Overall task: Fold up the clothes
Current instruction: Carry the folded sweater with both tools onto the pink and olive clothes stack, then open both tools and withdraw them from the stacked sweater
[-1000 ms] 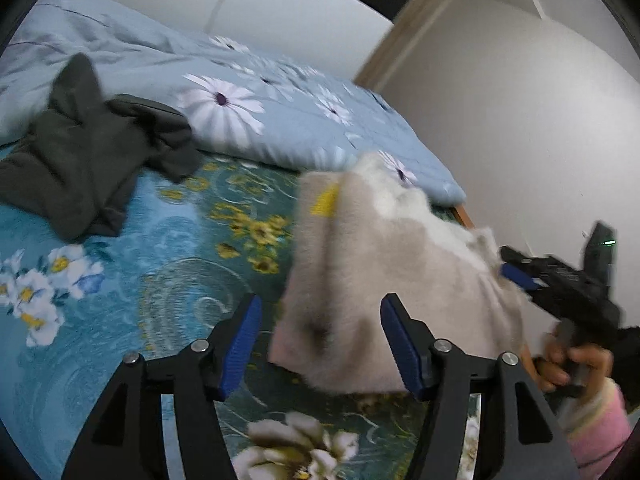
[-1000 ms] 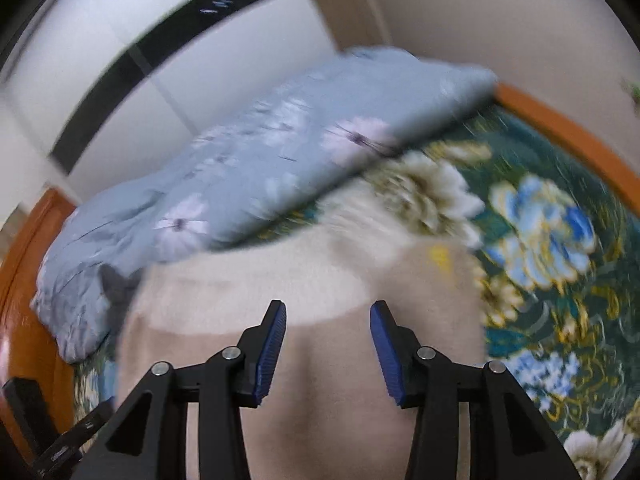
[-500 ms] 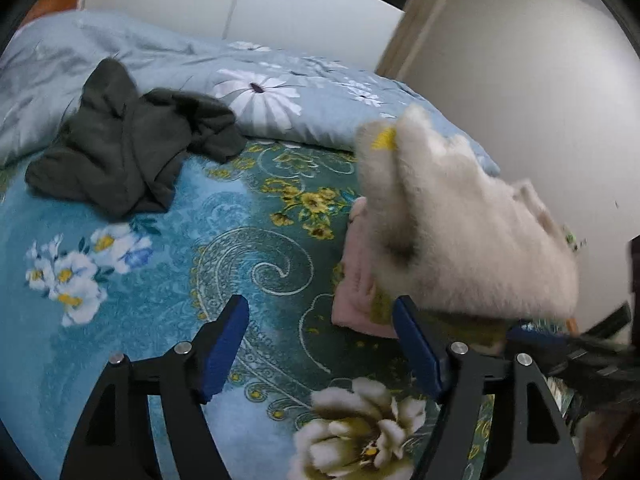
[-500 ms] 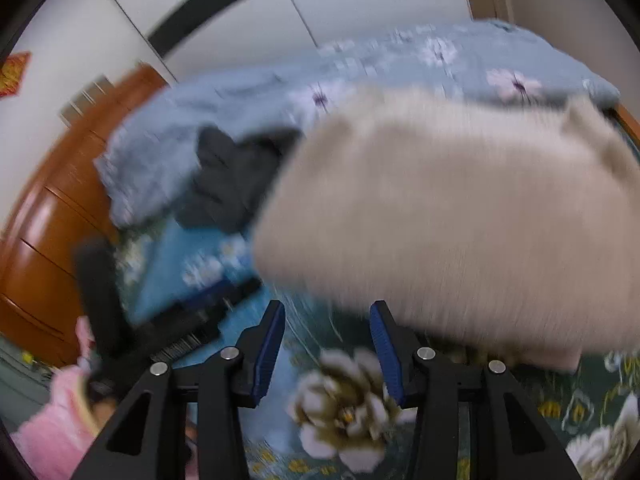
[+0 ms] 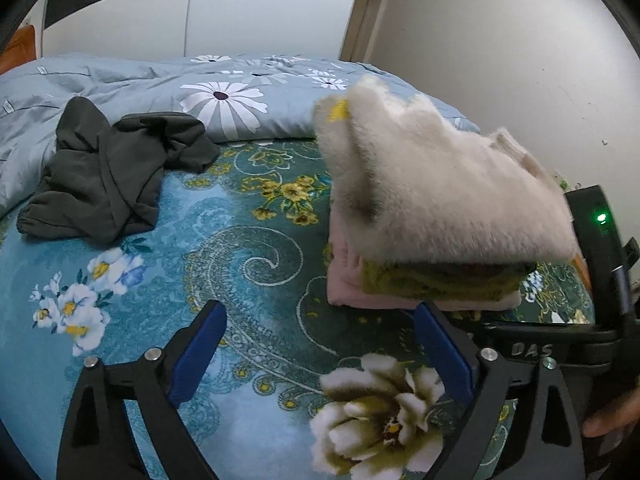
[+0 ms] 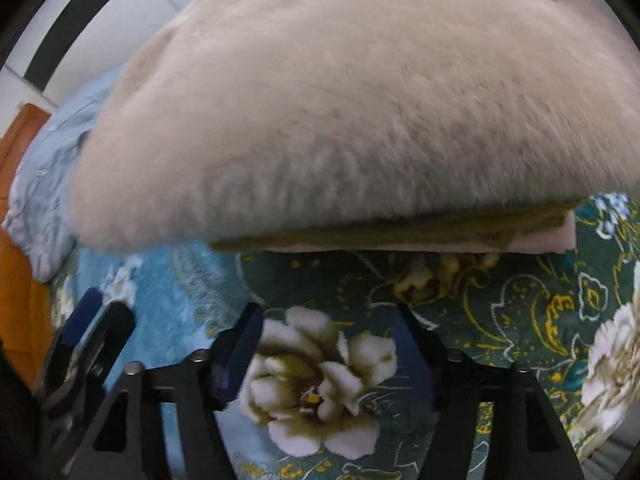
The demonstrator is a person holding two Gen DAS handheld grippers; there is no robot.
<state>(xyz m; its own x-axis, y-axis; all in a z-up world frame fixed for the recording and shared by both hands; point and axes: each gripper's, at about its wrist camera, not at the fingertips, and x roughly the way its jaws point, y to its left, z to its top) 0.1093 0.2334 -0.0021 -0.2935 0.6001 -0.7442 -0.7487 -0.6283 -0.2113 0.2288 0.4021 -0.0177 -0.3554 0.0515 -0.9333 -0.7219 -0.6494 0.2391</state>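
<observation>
- The fleece (image 5: 432, 196) tops a stack over an olive layer (image 5: 440, 280) and a pink one (image 5: 344, 280), keeping folded clothes together.
- Left gripper (image 5: 320, 348) and right gripper (image 6: 328, 344) gape empty before the stack.
- A dark garment (image 5: 108, 176), well left of the stack, lies unfolded.

Left wrist view low over bedspread (image 5: 248, 240), right view close, slightly blurred, both facing folded stack (image 5: 432, 208).
</observation>
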